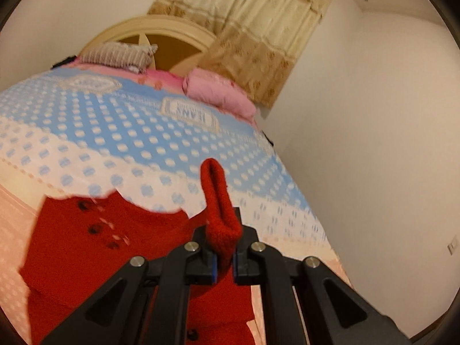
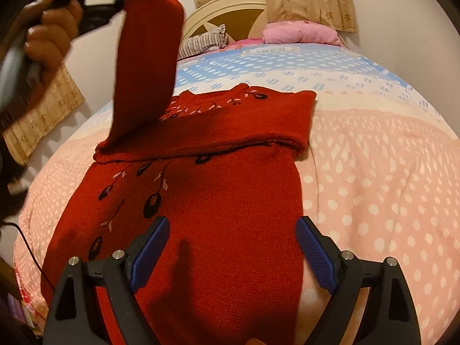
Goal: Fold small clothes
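We see the red sweater [image 2: 218, 201] lying flat on the bed [image 2: 373, 172]. Our left gripper [image 1: 222, 261] is clamped tight on a sleeve [image 2: 146, 66], raised above the body. Our right gripper [image 2: 233, 256] hovers over the hem, jaws wide, holding nothing.

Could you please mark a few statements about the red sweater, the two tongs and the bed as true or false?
1. The left tongs are shut on the sleeve of the red sweater. True.
2. The right tongs are clamped on the sweater's hem. False: they are open above the sweater, holding nothing.
3. The sweater has black flower embroidery. True.
4. The bedspread is plain green. False: it is pink and blue with white dots.
5. A pink pillow lies near the headboard. True.
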Motion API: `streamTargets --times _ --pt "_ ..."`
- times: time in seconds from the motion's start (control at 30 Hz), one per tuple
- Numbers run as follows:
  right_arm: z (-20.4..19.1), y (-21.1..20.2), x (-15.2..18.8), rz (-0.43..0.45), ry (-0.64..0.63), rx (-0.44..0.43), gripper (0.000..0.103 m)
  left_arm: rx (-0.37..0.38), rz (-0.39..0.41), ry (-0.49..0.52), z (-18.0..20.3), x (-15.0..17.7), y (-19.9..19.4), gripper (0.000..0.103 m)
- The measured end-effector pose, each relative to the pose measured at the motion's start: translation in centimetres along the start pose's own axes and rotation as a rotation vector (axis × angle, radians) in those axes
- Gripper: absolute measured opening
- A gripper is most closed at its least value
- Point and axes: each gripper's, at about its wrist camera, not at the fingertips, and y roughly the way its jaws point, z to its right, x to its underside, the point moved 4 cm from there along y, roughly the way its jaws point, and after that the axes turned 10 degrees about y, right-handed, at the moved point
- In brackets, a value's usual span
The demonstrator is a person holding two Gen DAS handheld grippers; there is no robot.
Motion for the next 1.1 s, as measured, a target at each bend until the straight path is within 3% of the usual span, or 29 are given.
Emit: streamTargets --times 0.2,0.3,0.37,0.4,0.5,0.57,0.7,0.8,0.97,1.1 --pt "0.8 0.1 0.3 -0.004 0.037 0.004 0.090 -0.016 -0.105 0.093 2.6 3.5 4.2 0.007" --pt "1.0 0.5 0.4 -0.017 0.048 0.008 0.090 -0.016 -0.194 0.147 3.5 5.1 5.5 0.025" --pt "1.0 0.7 0.5 -0.022 0.045 0.017 0.090 -0.009 -0.214 0.200 4.1 5.7 4.8 0.044" --pt "0.9 0.7 0.5 -0.021 0.039 0.023 0.090 -0.008 -0.202 0.227 4.3 5.8 4.0 0.048" --pt "0.9 0.7 0.6 -0.018 0.038 0.024 0.090 -0.034 -0.137 0.350 4.3 5.9 -0.1 0.072" --pt "1.1 0.7 0.6 -0.016 0.048 0.014 0.090 -0.080 -0.106 0.405 2.9 6.8 -2.5 0.092" --pt "1.2 0.6 0.6 -0.012 0.058 0.005 0.090 -0.284 -0.135 0.496 -4.2 10.0 -5.4 0.096" --pt "1.1 0.7 0.7 -0.017 0.044 0.024 0.090 -0.462 -0.199 0.488 -10.5 11.5 -5.8 0.096" --pt "0.5 0.8 0.7 -0.022 0.013 0.062 0.090 -0.545 -0.288 0.332 -17.5 12.4 -5.3 0.096" --pt "0.4 0.1 0.0 -0.026 0.027 0.050 0.090 -0.497 -0.295 0.224 -19.2 12.8 -5.0 0.098"
